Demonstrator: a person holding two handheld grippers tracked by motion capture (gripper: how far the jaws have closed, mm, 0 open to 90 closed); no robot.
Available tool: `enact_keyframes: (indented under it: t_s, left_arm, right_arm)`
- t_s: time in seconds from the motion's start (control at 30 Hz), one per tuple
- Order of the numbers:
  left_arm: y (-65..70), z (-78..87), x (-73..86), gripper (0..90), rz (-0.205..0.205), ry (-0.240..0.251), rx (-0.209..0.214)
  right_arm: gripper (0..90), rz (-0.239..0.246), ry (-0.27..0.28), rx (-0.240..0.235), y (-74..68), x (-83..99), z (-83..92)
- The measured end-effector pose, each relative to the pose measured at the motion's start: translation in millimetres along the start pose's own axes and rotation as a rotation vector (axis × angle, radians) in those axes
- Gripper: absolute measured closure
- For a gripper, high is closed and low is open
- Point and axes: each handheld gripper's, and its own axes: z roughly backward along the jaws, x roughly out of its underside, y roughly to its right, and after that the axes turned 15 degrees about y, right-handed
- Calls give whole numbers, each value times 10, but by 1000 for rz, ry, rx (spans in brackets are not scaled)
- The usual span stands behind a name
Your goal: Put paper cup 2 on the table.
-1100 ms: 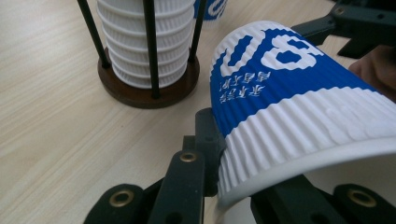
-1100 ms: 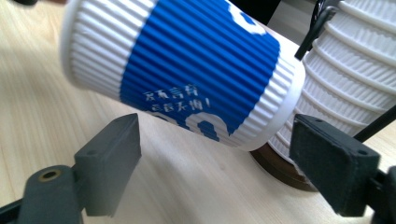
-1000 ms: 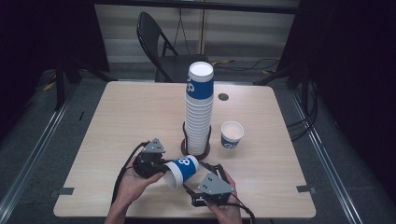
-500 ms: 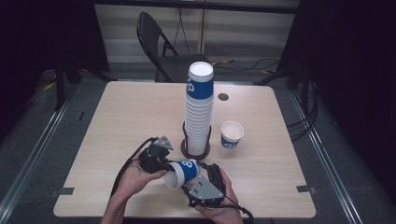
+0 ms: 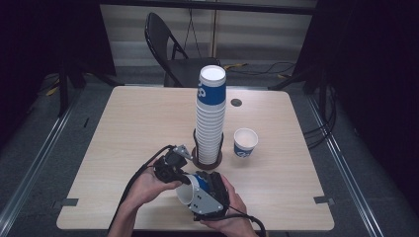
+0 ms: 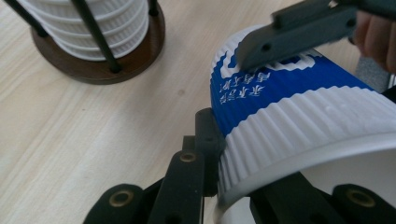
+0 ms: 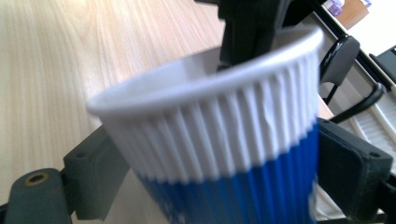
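Note:
A blue-and-white ribbed paper cup (image 5: 191,188) is held on its side just above the table's front, mouth toward the near edge. My left gripper (image 5: 181,179) is shut on the cup's rim (image 6: 299,154), one jaw outside the wall and the other inside the mouth. My right gripper (image 5: 203,186) is shut across the cup's body (image 7: 243,177), one pad on each side. In the left gripper view the right gripper's finger (image 6: 299,28) presses on the blue band. The left gripper (image 7: 250,28) shows at the top of the right gripper view, biting the rim.
A tall stack of cups (image 5: 211,116) stands in a wire holder on a round wooden base (image 5: 197,160), just beyond the hands. A single upright cup (image 5: 245,142) sits to its right. A folding chair (image 5: 170,47) stands behind the table (image 5: 123,123).
Both hands have shifted with the cup between them: the left gripper moved right toward the stack's base, the right gripper slid left under the cup, and the cup's mouth turned toward the near edge.

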Motion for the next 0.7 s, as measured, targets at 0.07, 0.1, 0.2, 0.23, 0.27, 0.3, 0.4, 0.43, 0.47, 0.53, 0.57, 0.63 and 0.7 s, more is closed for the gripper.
enact_keyframes:
  t_s: [0.07, 0.1, 0.2, 0.23, 0.27, 0.3, 0.4, 0.43, 0.47, 0.53, 0.57, 0.63, 0.7]
  left_arm:
    - [-7, -5, -3, 855, 3, -9, 3]
    - [-8, -7, -3, 855, 5, -11, 3]
    - [2, -29, -2, 855, 0, -20, 8]
    - [7, -36, -1, 854, -6, -25, 11]
    - [12, -43, 1, 854, -11, -30, 14]
    - [19, -52, 3, 855, -8, -33, 10]
    - [25, -44, 11, 854, -1, -16, -10]
    - [27, -41, 18, 853, -2, -8, -11]
    - [33, -41, 27, 852, 1, 12, -9]
    - [33, -42, 48, 850, 16, 35, -8]
    - [28, -41, 53, 848, 18, 46, -7]
    - [23, -46, 60, 843, 26, 56, -11]
    - [19, -44, 72, 838, 23, 79, -17]
  right_arm:
    - [126, 6, -4, -1, -7, -10, -8]
    - [126, 6, -1, -5, -4, -12, -9]
    - [130, 12, 4, -12, -11, -16, -8]
    - [132, 7, 3, -13, -16, -26, -10]
    - [137, 12, 4, -16, -31, -37, -13]
    - [142, 21, 6, -18, -50, -46, -15]
    - [152, 22, 15, -18, -64, -56, -31]
    - [156, 25, 19, -14, -63, -54, -30]
    - [159, 18, 23, -17, -58, -57, -27]
    - [169, -18, 26, -18, -44, -62, -13]
    - [171, -30, 29, -18, -33, -62, -6]
    - [174, -41, 30, -9, -25, -61, -2]
    - [178, -55, 31, -3, -16, -53, 1]
